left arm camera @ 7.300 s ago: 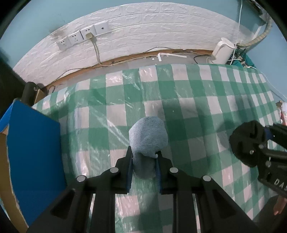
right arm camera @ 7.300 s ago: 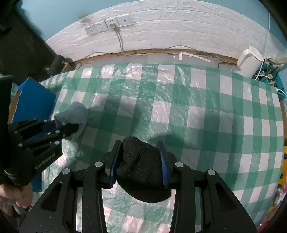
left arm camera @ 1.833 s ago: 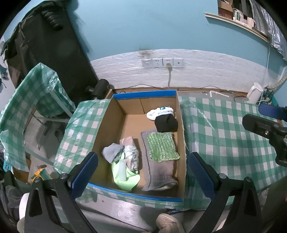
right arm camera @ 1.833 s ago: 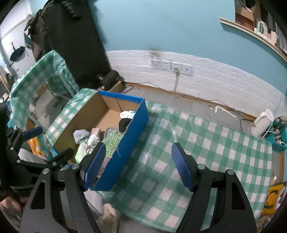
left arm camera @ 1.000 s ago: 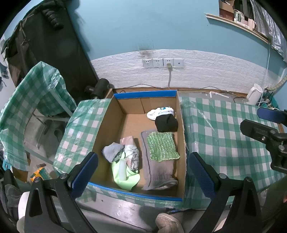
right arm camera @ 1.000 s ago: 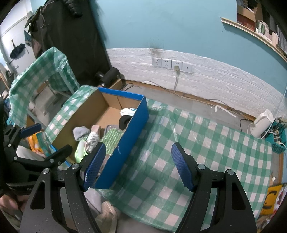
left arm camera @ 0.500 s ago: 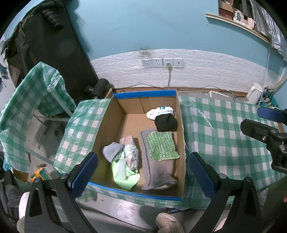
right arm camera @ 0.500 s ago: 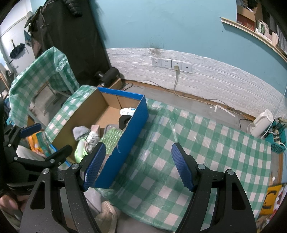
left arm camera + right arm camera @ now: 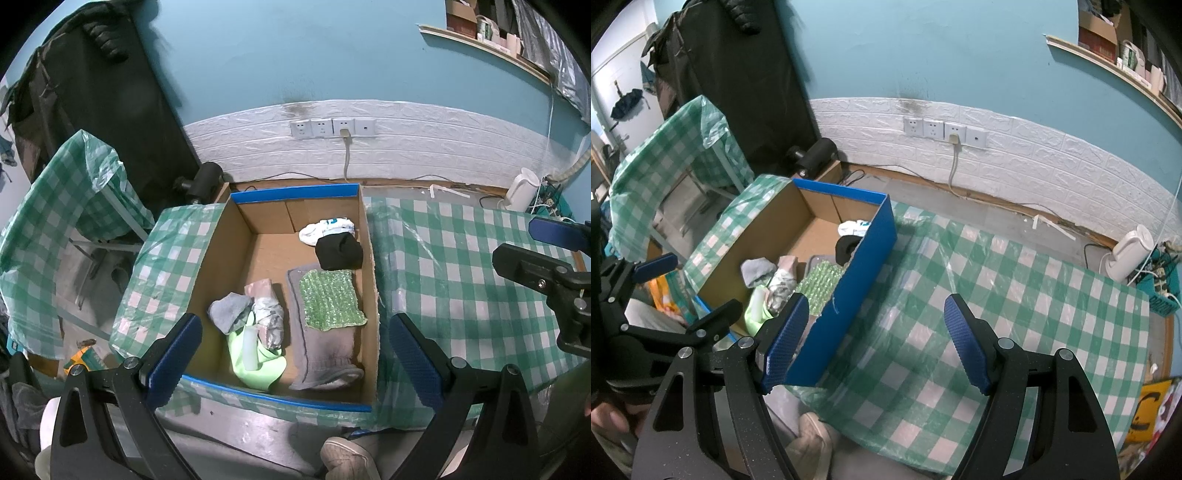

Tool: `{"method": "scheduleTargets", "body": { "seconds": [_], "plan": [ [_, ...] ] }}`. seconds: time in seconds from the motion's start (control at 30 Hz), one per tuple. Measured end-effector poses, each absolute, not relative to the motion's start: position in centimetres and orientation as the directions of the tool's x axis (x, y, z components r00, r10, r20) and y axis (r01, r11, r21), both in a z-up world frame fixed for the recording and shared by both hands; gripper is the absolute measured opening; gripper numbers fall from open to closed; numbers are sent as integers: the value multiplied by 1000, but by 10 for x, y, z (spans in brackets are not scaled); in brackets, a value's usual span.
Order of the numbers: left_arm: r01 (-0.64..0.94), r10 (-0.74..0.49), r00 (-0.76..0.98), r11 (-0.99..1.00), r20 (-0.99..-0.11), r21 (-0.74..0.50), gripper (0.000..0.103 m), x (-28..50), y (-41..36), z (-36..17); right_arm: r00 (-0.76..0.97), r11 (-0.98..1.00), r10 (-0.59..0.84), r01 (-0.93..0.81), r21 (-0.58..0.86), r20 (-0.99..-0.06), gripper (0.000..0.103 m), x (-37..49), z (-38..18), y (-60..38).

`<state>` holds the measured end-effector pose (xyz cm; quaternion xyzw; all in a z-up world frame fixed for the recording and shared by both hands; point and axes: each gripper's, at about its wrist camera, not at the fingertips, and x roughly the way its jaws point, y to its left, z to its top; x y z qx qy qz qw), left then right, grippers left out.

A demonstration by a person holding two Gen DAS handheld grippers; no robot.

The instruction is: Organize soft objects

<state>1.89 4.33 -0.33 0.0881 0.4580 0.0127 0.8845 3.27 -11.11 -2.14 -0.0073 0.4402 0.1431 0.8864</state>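
Your left hand-held gripper [image 9: 295,350]: jaws spread wide, nothing between the blue pads, held high above the cardboard box [image 9: 236,240]. Your right hand-held gripper [image 9: 873,341]: jaws also well apart and empty, held above the tabletop [image 9: 1015,295] in its green-and-white checked cover, just right of the box's blue outer wall.

Change since the earliest frames: the left jaws then clamped a light blue sock and the right jaws a black sock, low over the checked cover. Both pairs now carry nothing and look down from higher up. Over the last 2 seconds neither view has changed.

Contents of the box, counted from the left wrist view:
- 1 white sock [image 9: 327,227] with blue print, far right corner.
- 1 black sock [image 9: 340,251], touching the white one.
- 1 green knitted cloth [image 9: 328,299], lying on 1 grey towel [image 9: 325,350].
- 1 grey-blue sock [image 9: 229,312], left of centre.
- 1 pale patterned bundle [image 9: 267,314], beside it.
- 1 lime-green cloth [image 9: 266,363], near front wall, with 1 white bottle [image 9: 250,347] on it.

Also visible: 1 white kettle [image 9: 1126,254] at the wall, 4 wall sockets [image 9: 332,127].
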Motion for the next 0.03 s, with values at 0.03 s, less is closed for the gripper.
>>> {"method": "scheduleTargets", "body": {
  "seconds": [0.03],
  "plan": [
    [58,103,580,984,-808,168,102,18,43,-3,572,959,247,-260,113,-783,75,31,-22,-112]
  ]
}}
